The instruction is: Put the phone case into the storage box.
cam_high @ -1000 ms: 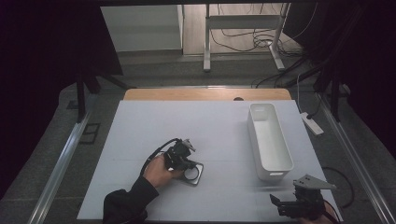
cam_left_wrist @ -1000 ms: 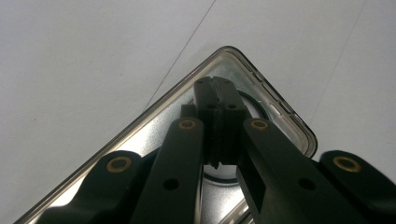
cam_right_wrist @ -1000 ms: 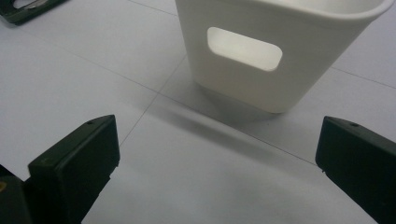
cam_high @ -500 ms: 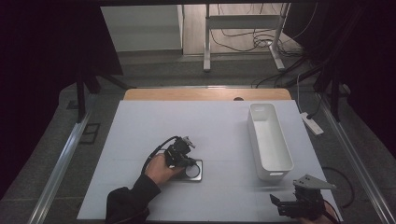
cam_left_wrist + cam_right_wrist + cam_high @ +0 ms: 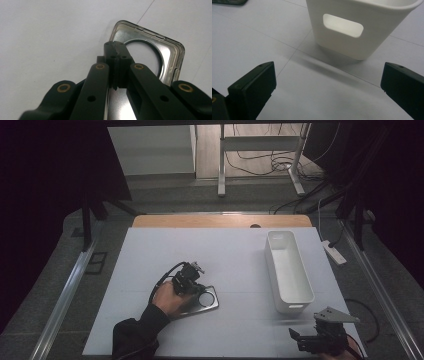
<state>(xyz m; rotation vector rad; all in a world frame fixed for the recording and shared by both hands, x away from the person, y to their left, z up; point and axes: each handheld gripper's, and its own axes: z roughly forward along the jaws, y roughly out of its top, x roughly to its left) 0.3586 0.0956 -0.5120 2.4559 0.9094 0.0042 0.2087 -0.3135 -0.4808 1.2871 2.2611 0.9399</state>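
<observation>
With the left tongs [image 5: 116,53] pinched, seemingly on the metal plate's [image 5: 172,52] rim, lift it level toward the white bin [image 5: 287,270], right tongs [image 5: 327,85] spread wide.

Shiny silvery rectangular metal plate with a round hole [image 5: 172,53]; matt smooth white plastic oblong bin [image 5: 352,27]; matt white tabletop [image 5: 150,255]

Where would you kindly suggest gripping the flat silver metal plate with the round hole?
Probably by the thin raised rim of the silver metal plate, approached from above at an edge: it lies flat on the white table, so only its edges give jaws purchase.
</observation>
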